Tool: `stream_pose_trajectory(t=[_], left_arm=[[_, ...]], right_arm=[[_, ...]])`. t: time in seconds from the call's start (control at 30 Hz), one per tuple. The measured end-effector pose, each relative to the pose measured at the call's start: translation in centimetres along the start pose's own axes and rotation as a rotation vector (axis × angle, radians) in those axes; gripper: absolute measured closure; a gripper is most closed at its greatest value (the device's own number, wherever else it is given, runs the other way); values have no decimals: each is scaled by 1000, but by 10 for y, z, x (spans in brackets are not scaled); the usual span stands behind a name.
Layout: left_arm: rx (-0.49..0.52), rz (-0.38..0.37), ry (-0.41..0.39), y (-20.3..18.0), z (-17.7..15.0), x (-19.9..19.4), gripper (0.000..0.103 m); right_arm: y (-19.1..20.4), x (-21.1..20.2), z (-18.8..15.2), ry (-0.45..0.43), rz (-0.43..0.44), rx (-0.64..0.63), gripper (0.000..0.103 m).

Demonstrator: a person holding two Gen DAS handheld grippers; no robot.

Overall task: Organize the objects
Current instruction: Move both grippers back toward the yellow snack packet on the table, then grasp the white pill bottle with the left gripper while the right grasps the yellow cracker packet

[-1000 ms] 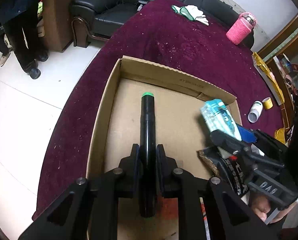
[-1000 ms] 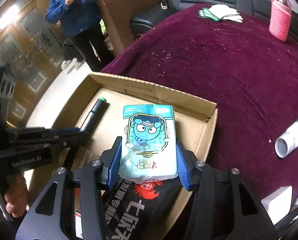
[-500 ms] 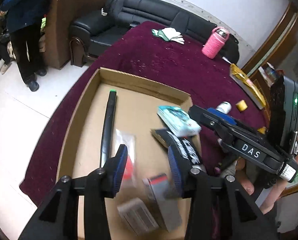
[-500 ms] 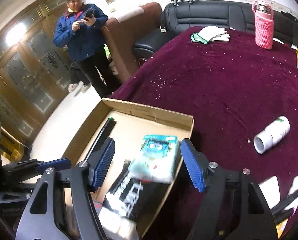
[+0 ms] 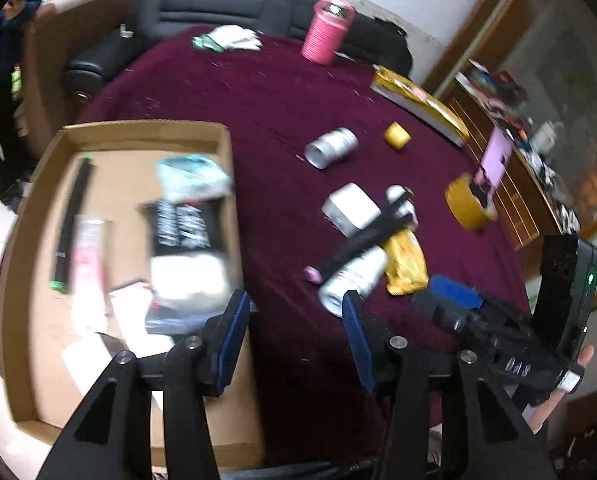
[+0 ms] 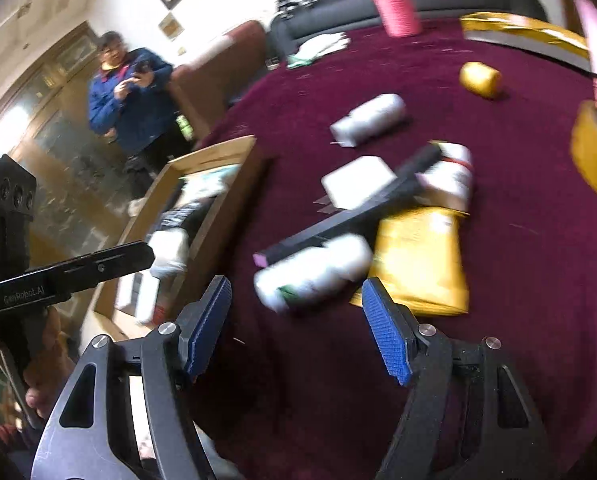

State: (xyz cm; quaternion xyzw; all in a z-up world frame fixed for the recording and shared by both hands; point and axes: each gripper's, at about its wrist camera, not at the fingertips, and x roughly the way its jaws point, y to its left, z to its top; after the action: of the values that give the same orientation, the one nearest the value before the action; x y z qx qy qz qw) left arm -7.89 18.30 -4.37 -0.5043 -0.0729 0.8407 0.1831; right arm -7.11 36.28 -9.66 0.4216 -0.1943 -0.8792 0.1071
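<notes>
Left wrist view, left to right: cardboard box (image 5: pixel 30 208) on the maroon worktop (image 5: pixel 266 112), already holding a black pen (image 5: pixel 72 220) along its left side, a teal snack pack (image 5: pixel 192 178), a black pouch (image 5: pixel 184 226) and some blurred packets. Right of the box, loose items well apart from it: silver can (image 5: pixel 330 148), small yellow roll (image 5: pixel 397 135), white box (image 5: pixel 352 210), black marker (image 5: pixel 362 240) lying across a white bottle (image 5: pixel 352 280), yellow packet (image 5: pixel 404 266), tape roll (image 5: pixel 468 202) farther right.

Left gripper (image 5: pixel 294 334) fingers spread wide, empty, hovering over the box's right wall and bare cloth. Right gripper (image 6: pixel 296 324) fingers also wide, nothing between them, pointed at the white bottle (image 6: pixel 312 270), which sits just ahead of the tips, not touching.

Judgement: bottle looks like the next pick. Probably light, rigid plastic, smooth and round, so it may roll or slip; take it across the middle of the body. Marker (image 6: pixel 350 210) rests on top of it and on the yellow packet (image 6: pixel 418 256), so lifting the bottle could knock the marker off. Marker itself is stiff, thin, light; grip mid-shaft. Packet is soft, crinkly; pinch an edge. Frames are motion-blurred, so labels are unreadable.
</notes>
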Motion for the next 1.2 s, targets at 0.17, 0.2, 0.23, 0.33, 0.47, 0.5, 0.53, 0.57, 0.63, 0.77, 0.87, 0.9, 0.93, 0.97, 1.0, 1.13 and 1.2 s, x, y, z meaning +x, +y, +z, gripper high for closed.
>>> stream_pose_trajectory(t=[0.17, 0.2, 0.23, 0.33, 0.47, 0.5, 0.53, 0.57, 0.63, 0.77, 0.87, 0.9, 0.93, 0.97, 1.0, 1.13, 1.2], left_arm=[[46, -1, 34, -24, -13, 12, 55], [61, 11, 35, -28, -15, 13, 55], [70, 17, 35, -30, -17, 13, 55], [79, 21, 46, -35, -21, 15, 55], [93, 44, 71, -40, -22, 22, 55], [103, 48, 70, -42, -22, 23, 55], [110, 52, 68, -44, -22, 26, 55], [118, 51, 68, -46, -22, 27, 55], [147, 46, 82, -52, -21, 35, 55], [217, 71, 108, -68, -17, 56, 55], [251, 109, 118, -76, -9, 74, 54], [269, 145, 117, -79, -6, 79, 54], [283, 159, 115, -80, -5, 82, 54], [299, 161, 113, -82, -3, 86, 53], [306, 151, 123, -83, 0, 91, 51], [355, 130, 166, -92, -1, 95, 51], [408, 59, 190, -103, -8, 88, 51]], right_arm=[[-29, -6, 1, -29, -105, 39, 34], [-31, -1, 3, -20, -112, 38, 34], [-29, 4, 6, -11, -123, 30, 34], [-28, 22, 12, 15, -190, -2, 34], [-26, 43, 16, 46, -326, -64, 37], [-29, 43, 16, 45, -329, -61, 39], [-33, 44, 15, 50, -309, -49, 46], [-36, 41, 14, 47, -299, -36, 48], [-44, 32, 9, 41, -275, -10, 50], [-57, 10, -7, 38, -262, 10, 51], [-68, -6, -15, 14, -312, 22, 51], [-72, -10, -16, 12, -322, 26, 51], [-77, -13, -18, 10, -326, 37, 51], [-81, -15, -19, 6, -315, 46, 51], [-84, -16, -20, 4, -297, 53, 51], [-89, -17, -20, -5, -265, 69, 51], [-90, -17, -20, -10, -255, 75, 51]])
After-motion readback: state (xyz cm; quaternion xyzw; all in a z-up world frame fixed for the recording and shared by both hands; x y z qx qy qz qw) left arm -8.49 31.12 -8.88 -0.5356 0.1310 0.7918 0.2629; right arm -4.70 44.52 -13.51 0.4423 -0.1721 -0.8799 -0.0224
